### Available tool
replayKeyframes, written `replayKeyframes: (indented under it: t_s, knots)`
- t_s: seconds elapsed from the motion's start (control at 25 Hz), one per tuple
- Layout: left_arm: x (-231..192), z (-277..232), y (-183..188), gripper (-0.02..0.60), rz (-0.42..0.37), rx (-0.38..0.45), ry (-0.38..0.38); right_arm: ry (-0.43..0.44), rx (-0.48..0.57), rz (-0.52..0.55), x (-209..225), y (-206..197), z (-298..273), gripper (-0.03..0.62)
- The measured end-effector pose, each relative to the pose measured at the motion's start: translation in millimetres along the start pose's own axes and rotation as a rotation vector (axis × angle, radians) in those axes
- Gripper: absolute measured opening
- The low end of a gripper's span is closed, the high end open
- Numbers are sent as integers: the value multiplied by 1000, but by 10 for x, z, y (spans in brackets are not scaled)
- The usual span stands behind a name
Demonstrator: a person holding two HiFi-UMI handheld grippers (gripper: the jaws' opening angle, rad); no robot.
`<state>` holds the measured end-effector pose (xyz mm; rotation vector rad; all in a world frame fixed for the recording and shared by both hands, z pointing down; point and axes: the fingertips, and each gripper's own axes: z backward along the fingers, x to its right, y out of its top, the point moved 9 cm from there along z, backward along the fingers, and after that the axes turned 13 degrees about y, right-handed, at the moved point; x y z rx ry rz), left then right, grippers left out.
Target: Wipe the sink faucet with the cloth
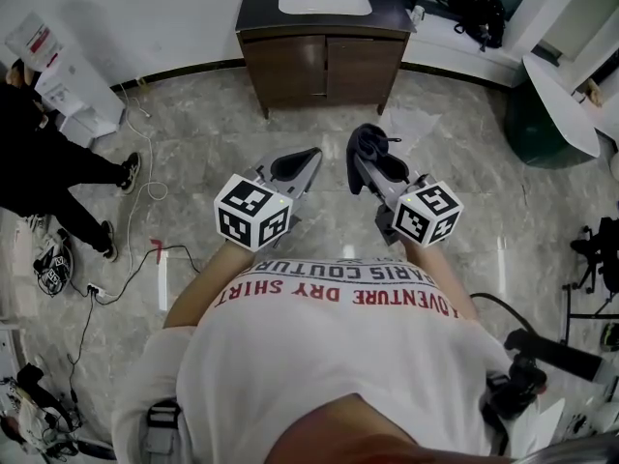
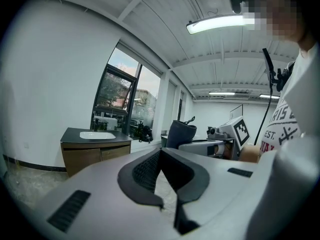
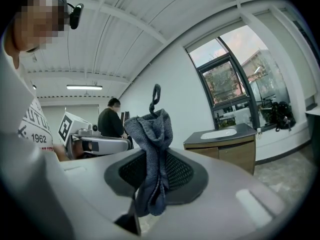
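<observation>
My right gripper [image 1: 372, 167] is shut on a dark blue-grey cloth [image 1: 368, 143], which bunches up above its jaws [image 3: 150, 134]. My left gripper [image 1: 295, 165] is held level beside it, jaws shut with nothing between them [image 2: 160, 156]. Both are at chest height over the marble floor. The dark wooden sink cabinet [image 1: 324, 61] with its white basin [image 1: 324, 1] stands well ahead against the wall. It also shows in the gripper views, cabinet [image 2: 95, 151] and basin [image 3: 218, 133]. I cannot make out the faucet in any view.
A person in black [image 1: 48, 162] stands at the left near a white unit [image 1: 58, 66], with cables [image 1: 145, 196] trailing over the floor. A white counter [image 1: 561, 95] and a green round object [image 1: 537, 129] are at the right. Camera gear [image 1: 542, 356] sits at lower right.
</observation>
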<state>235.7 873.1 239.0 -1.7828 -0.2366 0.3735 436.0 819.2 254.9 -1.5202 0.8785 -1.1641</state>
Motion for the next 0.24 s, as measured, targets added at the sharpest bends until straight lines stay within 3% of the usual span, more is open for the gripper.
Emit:
replayKeyframes:
  t_s: [0.24]
  knots:
    - [66,53,-130,0,0,-11,-2,7,2,-25,-69,-137,47,77]
